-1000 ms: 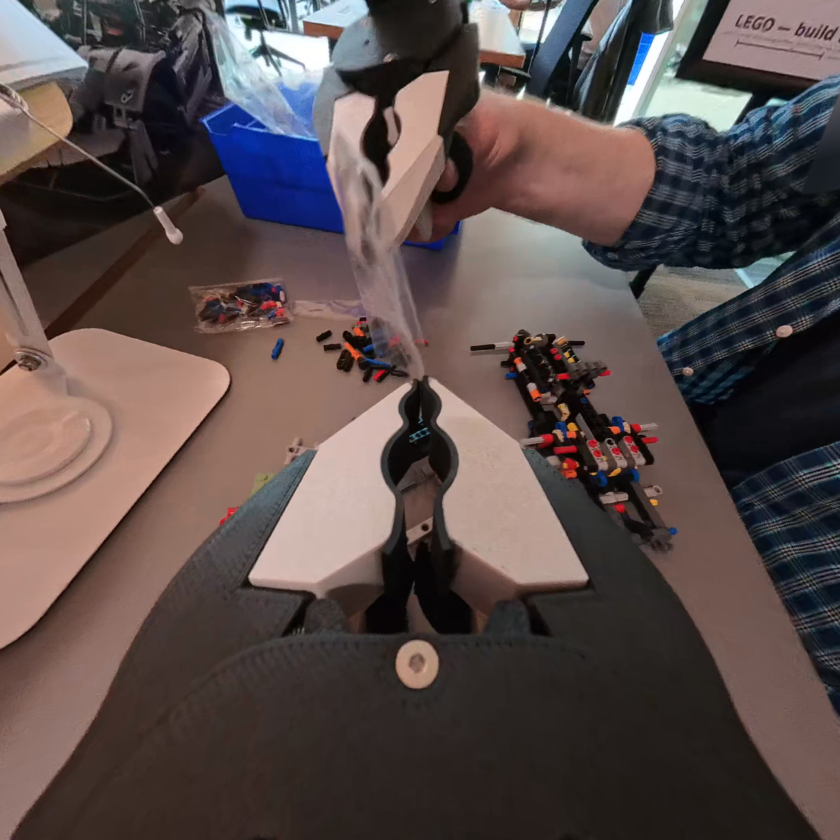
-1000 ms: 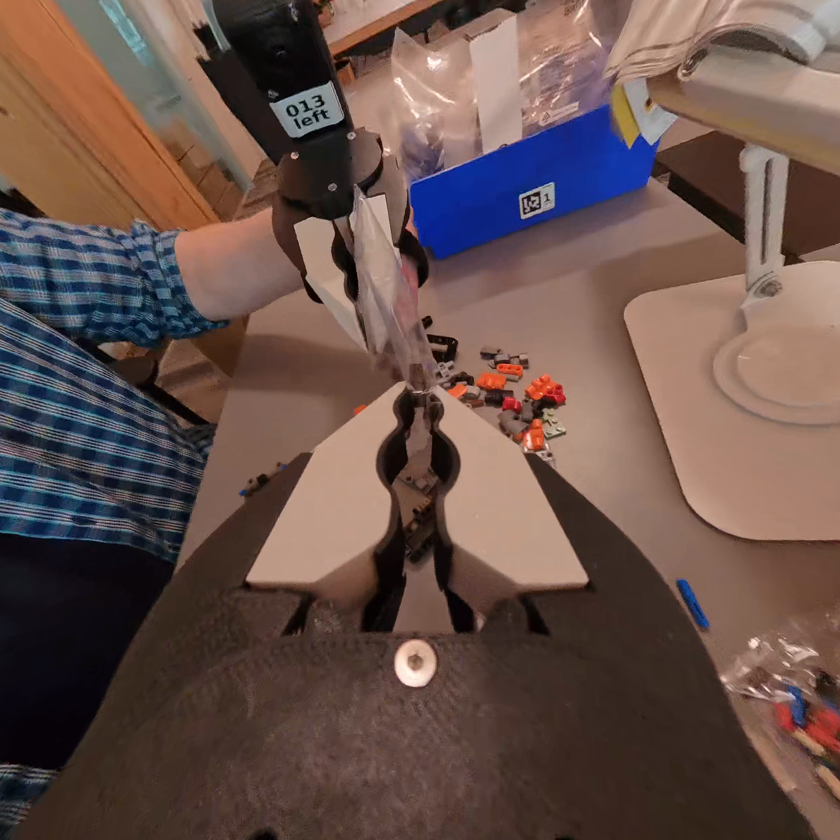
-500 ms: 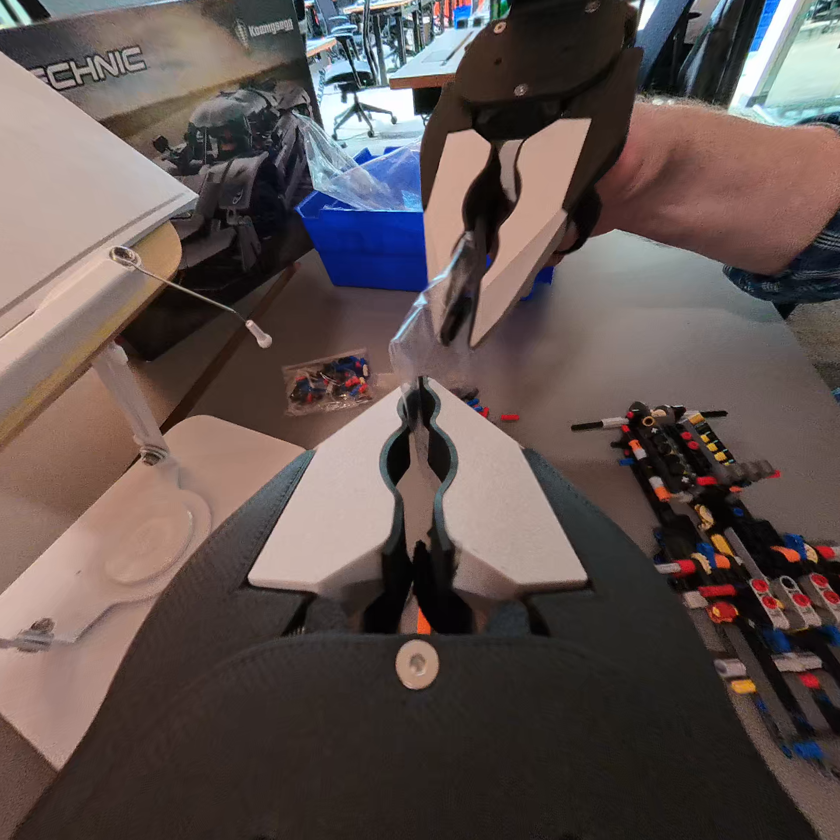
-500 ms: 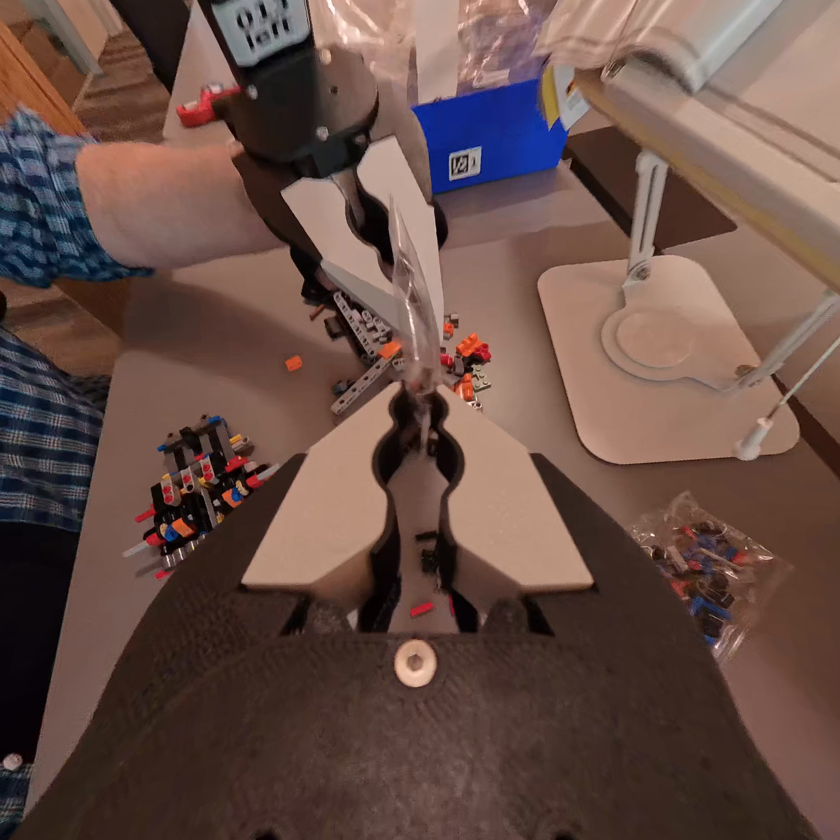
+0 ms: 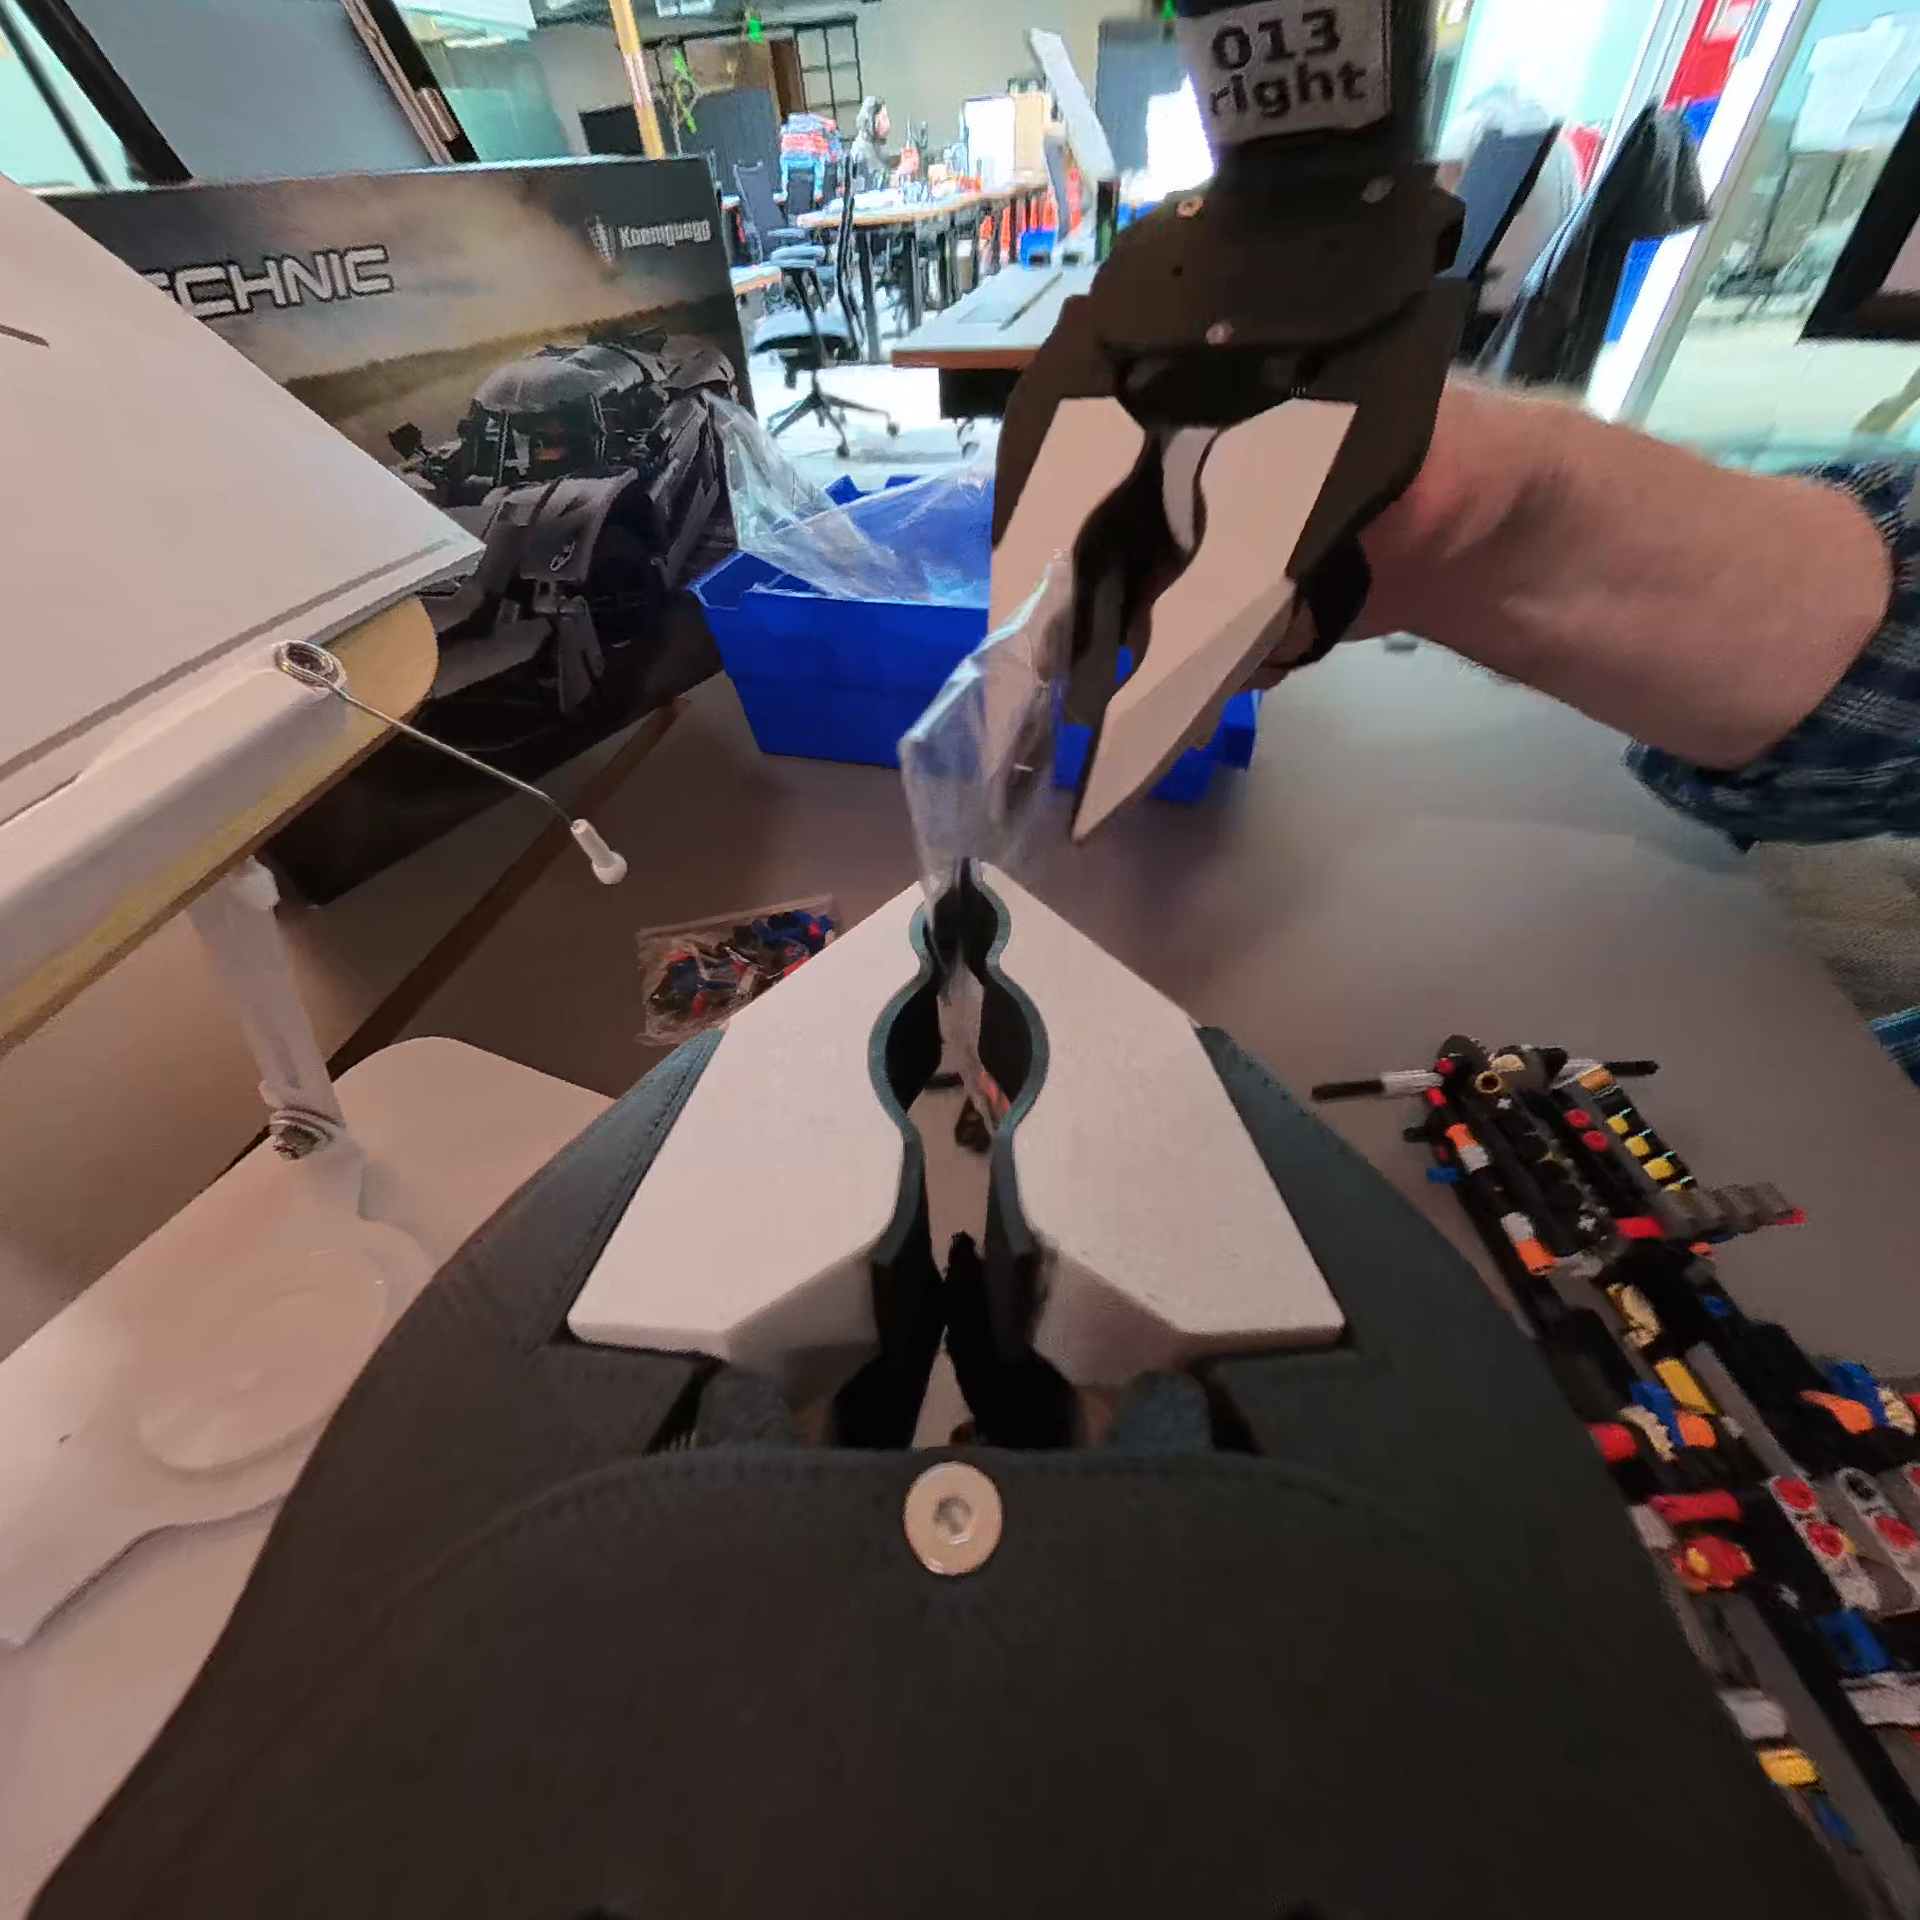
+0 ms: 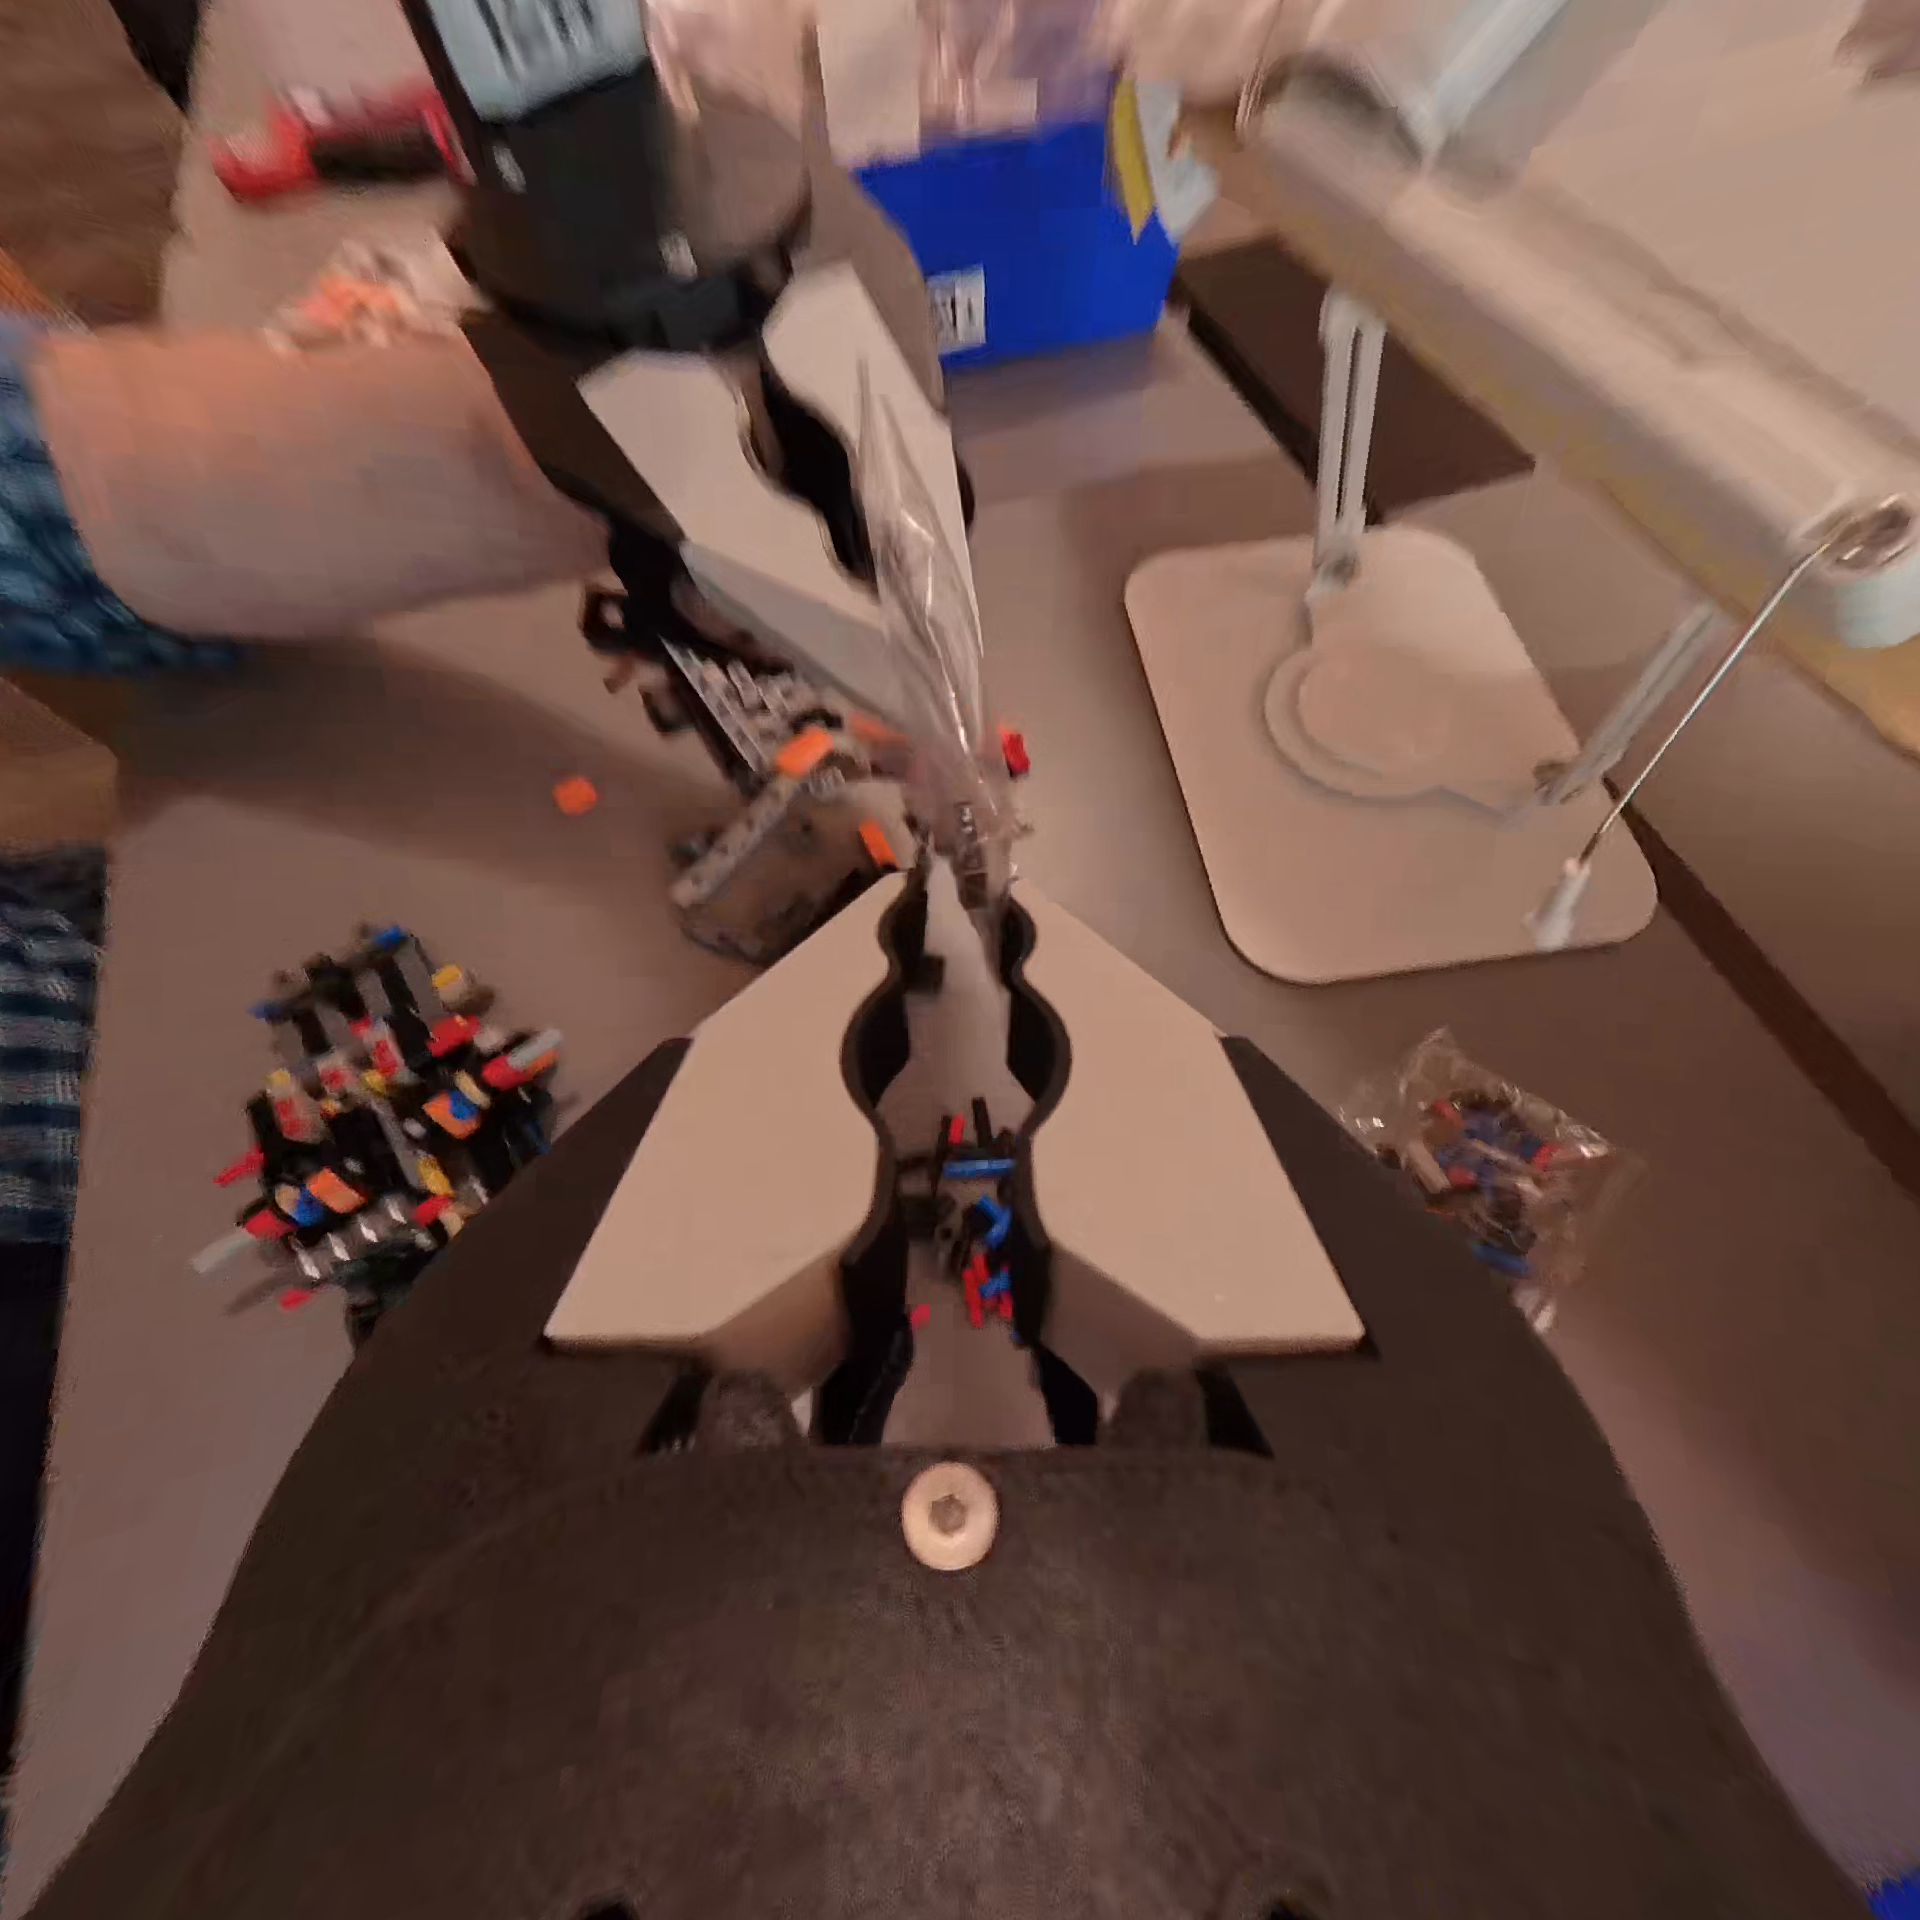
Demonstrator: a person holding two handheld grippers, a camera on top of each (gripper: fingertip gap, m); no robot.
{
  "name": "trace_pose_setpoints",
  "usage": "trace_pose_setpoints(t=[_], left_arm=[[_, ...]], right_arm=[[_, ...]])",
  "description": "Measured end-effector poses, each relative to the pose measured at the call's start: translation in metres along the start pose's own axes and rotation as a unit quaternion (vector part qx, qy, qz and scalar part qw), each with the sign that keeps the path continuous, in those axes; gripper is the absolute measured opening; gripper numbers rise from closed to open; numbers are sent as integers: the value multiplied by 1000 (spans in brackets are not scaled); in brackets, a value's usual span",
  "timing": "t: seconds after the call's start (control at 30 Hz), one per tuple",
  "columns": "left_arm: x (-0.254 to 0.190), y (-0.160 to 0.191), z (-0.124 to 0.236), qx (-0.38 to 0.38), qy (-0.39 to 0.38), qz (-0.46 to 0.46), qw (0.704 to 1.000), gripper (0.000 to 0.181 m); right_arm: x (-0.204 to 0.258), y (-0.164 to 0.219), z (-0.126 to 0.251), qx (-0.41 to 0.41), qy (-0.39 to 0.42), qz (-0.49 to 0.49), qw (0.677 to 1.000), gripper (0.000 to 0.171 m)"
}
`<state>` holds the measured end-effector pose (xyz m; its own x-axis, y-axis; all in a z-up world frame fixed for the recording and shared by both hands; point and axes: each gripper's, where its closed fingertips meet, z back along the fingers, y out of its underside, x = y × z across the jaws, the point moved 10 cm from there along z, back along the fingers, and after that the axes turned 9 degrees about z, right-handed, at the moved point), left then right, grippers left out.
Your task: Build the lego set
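My left gripper (image 5: pixel 961 899) is shut on the bottom edge of an empty clear plastic bag (image 5: pixel 977 748) and holds it up above the table. My right gripper (image 6: pixel 964 899) is open, with its jaws a little apart at the bag's other end (image 6: pixel 925 623). In the left wrist view it hangs from above with its fingers spread beside the bag (image 5: pixel 1081 758). Small loose Lego pins (image 6: pixel 977 1216) lie on the table under the right gripper. The partly built black Lego frame (image 5: pixel 1662 1351) lies at the right of the left gripper, and it also shows in the right wrist view (image 6: pixel 384 1112).
A sealed bag of small parts (image 5: pixel 727 961) lies near a white stand base (image 5: pixel 208 1351). A blue bin (image 5: pixel 862 665) and the set's box (image 5: pixel 468 416) stand at the back. A grey beam assembly (image 6: pixel 758 831) and an orange piece (image 6: pixel 575 795) lie beyond the right gripper. My two grippers' fingertips are within a few centimetres of each other.
The right gripper has opened its jaws and let go of the bag. Both grippers lifted and swung, and the bag's pieces now lie on the table. The left gripper still pinches the bag.
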<state>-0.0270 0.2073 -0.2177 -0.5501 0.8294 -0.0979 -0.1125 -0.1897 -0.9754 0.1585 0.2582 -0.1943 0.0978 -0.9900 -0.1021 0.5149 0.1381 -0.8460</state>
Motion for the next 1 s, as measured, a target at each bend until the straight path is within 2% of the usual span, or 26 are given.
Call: trace_pose_setpoints(t=[0.03, 0.07, 0.13, 0.17, 0.2, 0.33, 0.4, 0.47, 0.53, 0.7, 0.77, 0.9, 0.93, 0.97, 1.0], left_arm=[[1, 0, 0, -9, 5, 11, 1000, 0], [2, 0, 1, -15, 8, 14, 1000, 0], [0, 1, -1, -14, 12, 7, 1000, 0], [-1, 1, -1, -12, 9, 2, 1000, 0], [-1, 2, -2, -10, 7, -1, 1000, 0], [0, 9, -5, -3, 14, 4, 1000, 0], [-1, 9, -5, 1, 26, 4, 1000, 0], [1, 7, -4, -3, 25, 6, 1000, 0], [1, 8, -7, 13, 26, -4, 1000, 0], [2, 6, -8, 16, 36, -6, 999, 0], [1, 7, -10, 31, 33, -17, 999, 0], [4, 10, -11, 23, 21, -5, 1000, 0], [5, 9, -10, 13, 28, 2, 1000, 0], [5, 6, -8, 3, 37, 11, 999, 0], [6, 4, -6, -8, 33, 13, 999, 0]], right_arm=[[-1, -4, 5, -24, -9, -13, 1000, 19], [-3, -7, 9, -44, -17, -23, 999, 17], [-6, -6, 8, -83, -24, -31, 996, 0], [-7, -3, 5, -91, -49, -51, 993, 0], [-9, 0, 3, -86, -66, -67, 992, 0], [-6, 1, 0, -30, -13, -27, 999, 0], [-4, -7, 2, -34, 11, -15, 999, 0], [-6, -8, 4, -55, -21, -47, 997, 0], [-7, -1, 0, -4, -6, -21, 1000, 0], [-9, -5, 7, -91, -19, -72, 993, 0], [-6, -1, 2, -39, 13, -27, 999, 0], [-3, 1, -1, -12, 28, -3, 1000, 0], [-5, 1, 0, -20, 30, -12, 999, 7], [-7, 3, -1, -25, 22, -31, 999, 29], [-9, 7, -2, -23, 10, -50, 998, 40]])
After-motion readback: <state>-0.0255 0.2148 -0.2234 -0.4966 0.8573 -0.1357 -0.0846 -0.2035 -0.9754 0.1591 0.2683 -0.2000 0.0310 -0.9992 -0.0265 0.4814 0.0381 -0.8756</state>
